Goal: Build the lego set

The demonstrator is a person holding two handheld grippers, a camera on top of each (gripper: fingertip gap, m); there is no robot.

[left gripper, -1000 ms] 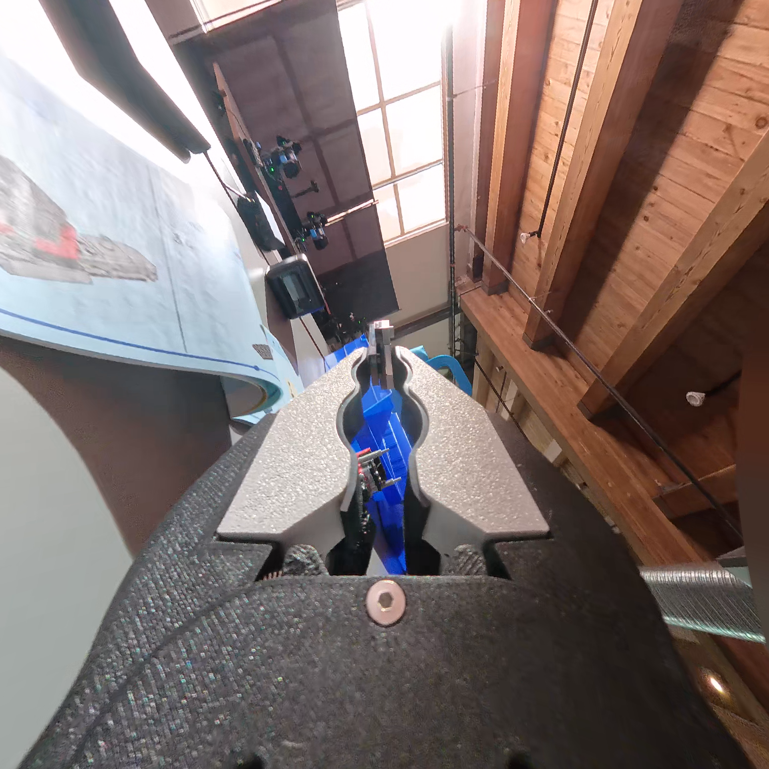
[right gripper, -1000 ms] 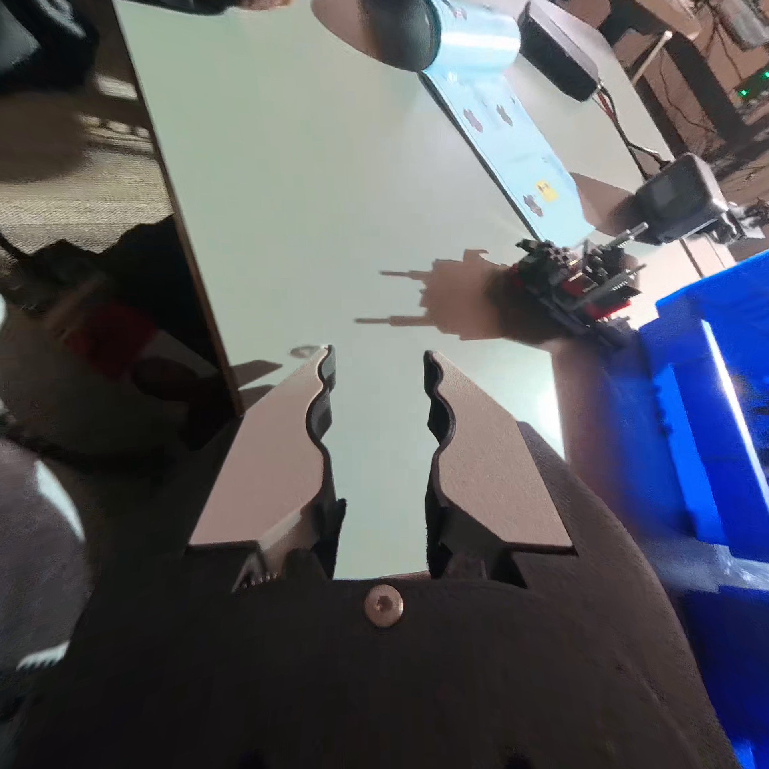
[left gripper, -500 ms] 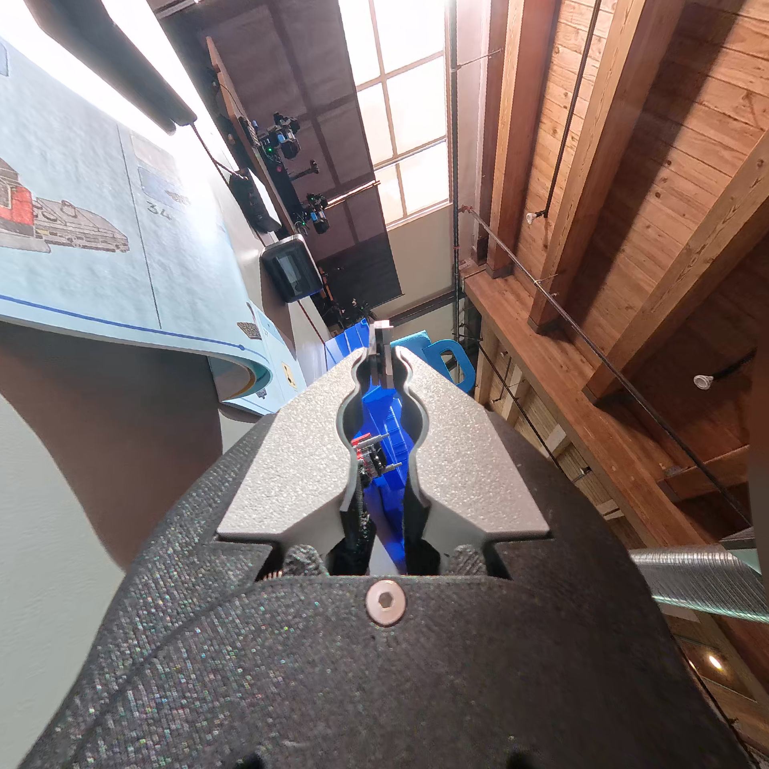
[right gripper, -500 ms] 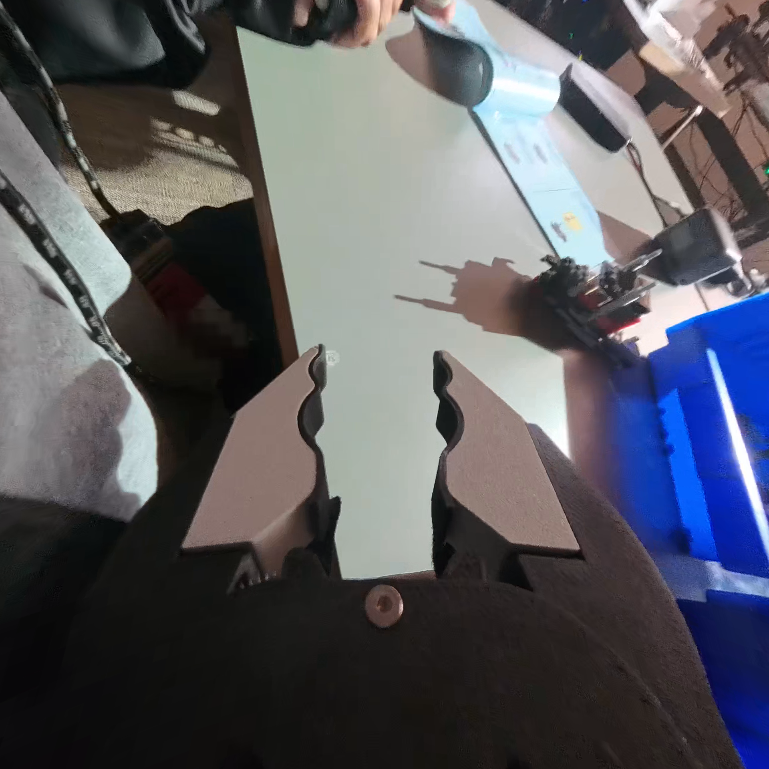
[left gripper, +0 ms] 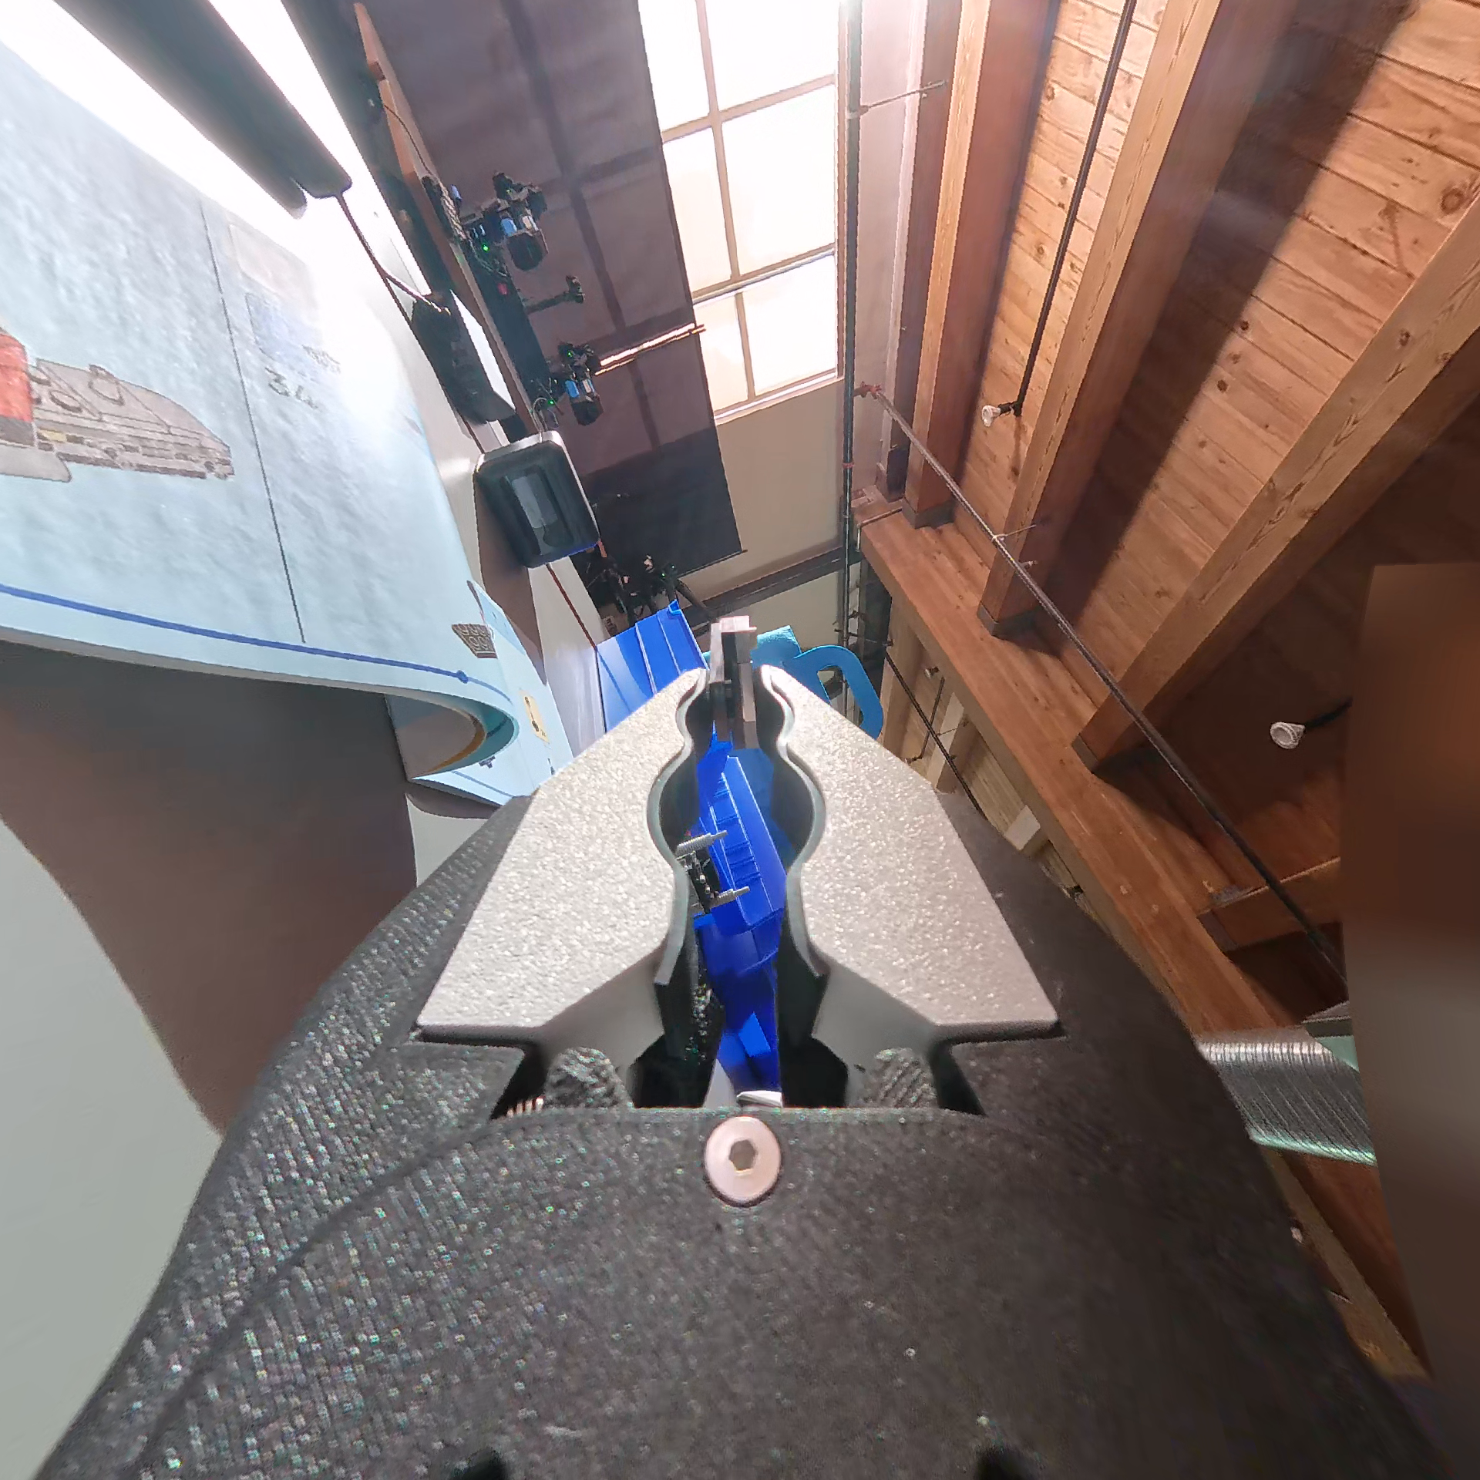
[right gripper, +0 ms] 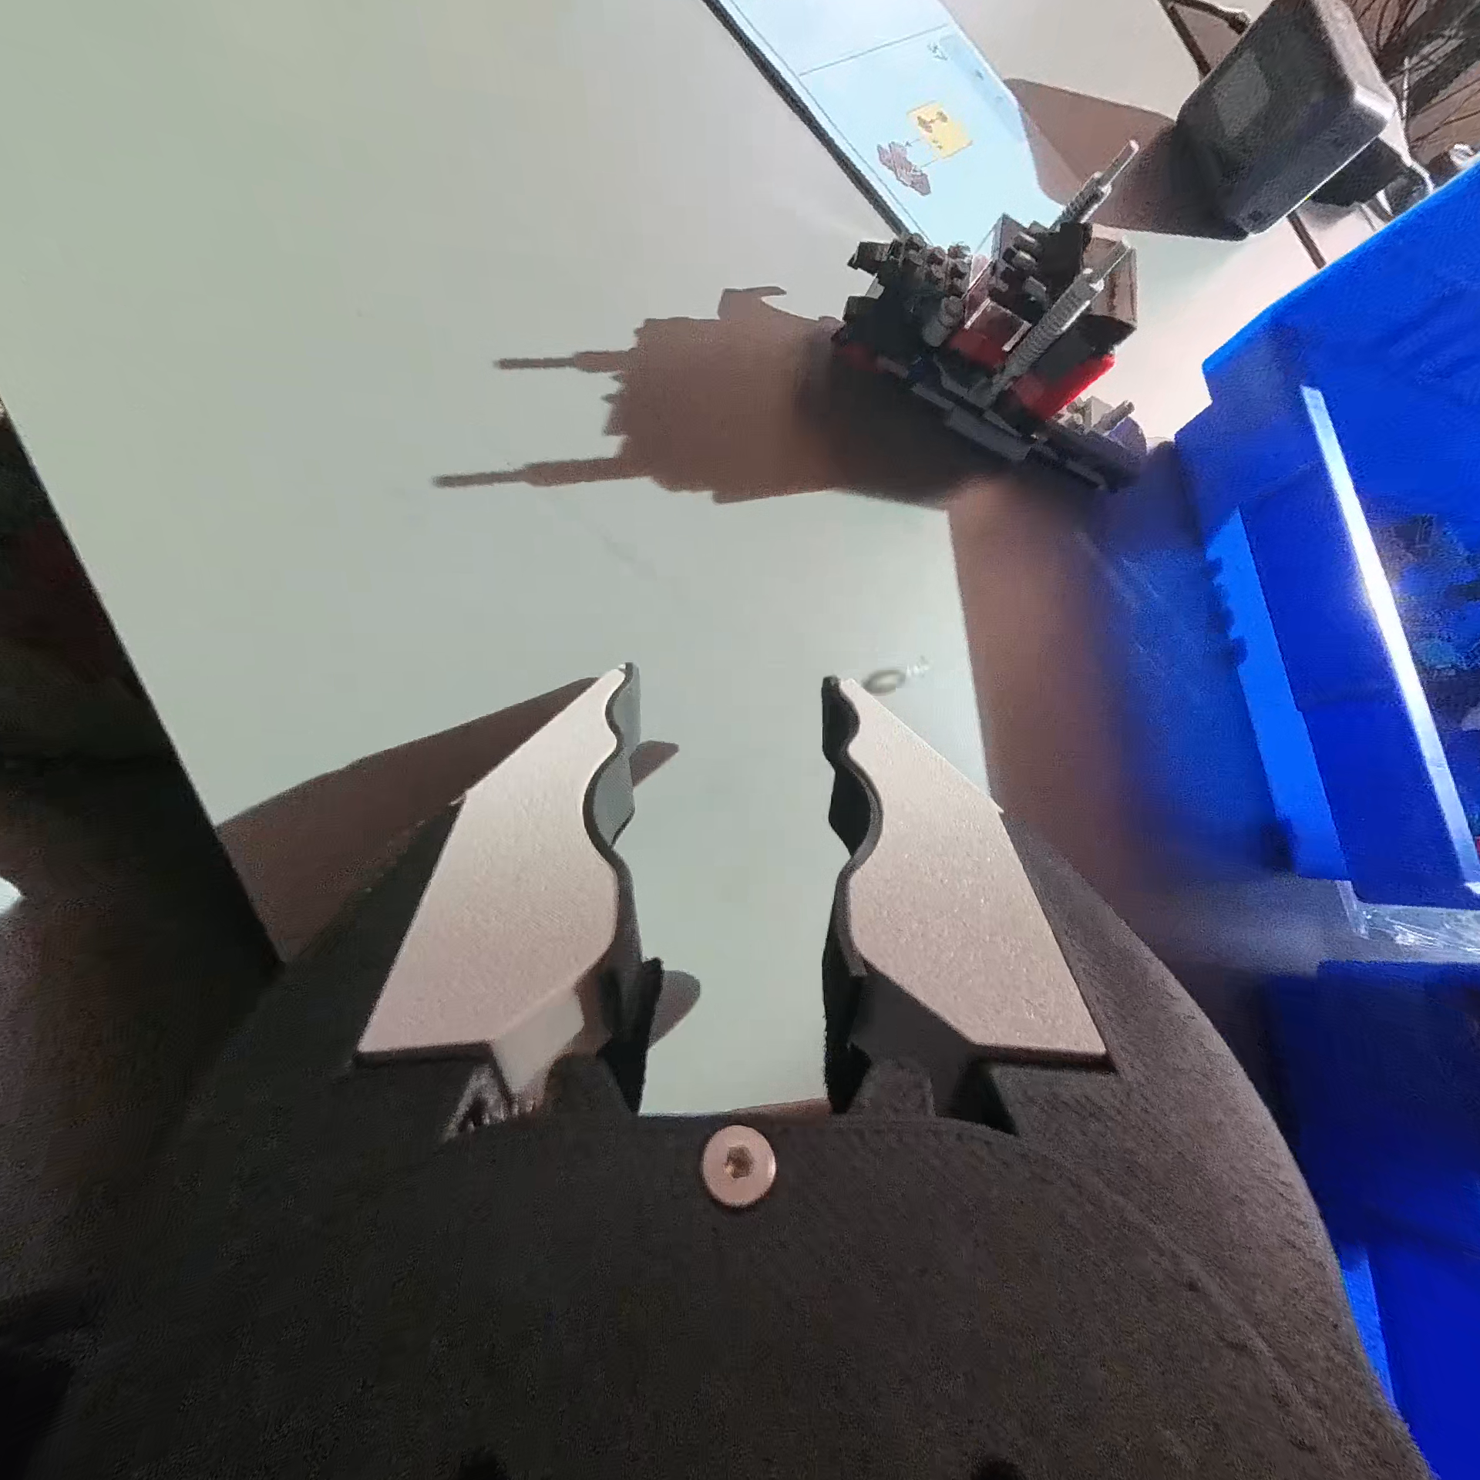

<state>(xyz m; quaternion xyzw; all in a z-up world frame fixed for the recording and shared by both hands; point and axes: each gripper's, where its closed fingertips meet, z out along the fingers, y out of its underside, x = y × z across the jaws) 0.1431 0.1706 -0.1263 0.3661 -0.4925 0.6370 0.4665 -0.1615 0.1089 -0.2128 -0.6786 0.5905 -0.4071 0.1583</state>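
Note:
My left gripper [left gripper: 730, 681] is shut on a small grey lego piece [left gripper: 733, 641] that sticks out past its tips; it is tilted up toward the ceiling. Through the gap between its fingers I see a bit of the lego model [left gripper: 709, 873] and the blue bin [left gripper: 741, 849]. My right gripper [right gripper: 729, 681] is open and empty, low over the pale table [right gripper: 360, 320]. The dark grey and red lego model [right gripper: 993, 352] stands on the table ahead and to the right of it, beside the blue bin [right gripper: 1321, 561].
The light blue instruction booklet [left gripper: 200, 440] curls up at the left of the left wrist view, and it lies behind the model in the right wrist view [right gripper: 905, 104]. A black box-shaped device [right gripper: 1289, 104] sits at the back right. A small ring-shaped piece [right gripper: 889, 679] lies by the right fingertip. The table's edge [right gripper: 136, 681] runs at the left. The left gripper's tips are roughly 35 cm from the right gripper's.
My right gripper has swung away from the table's edge and the person, and moved closer to the model. My left gripper stays shut on the piece and has shifted slightly.

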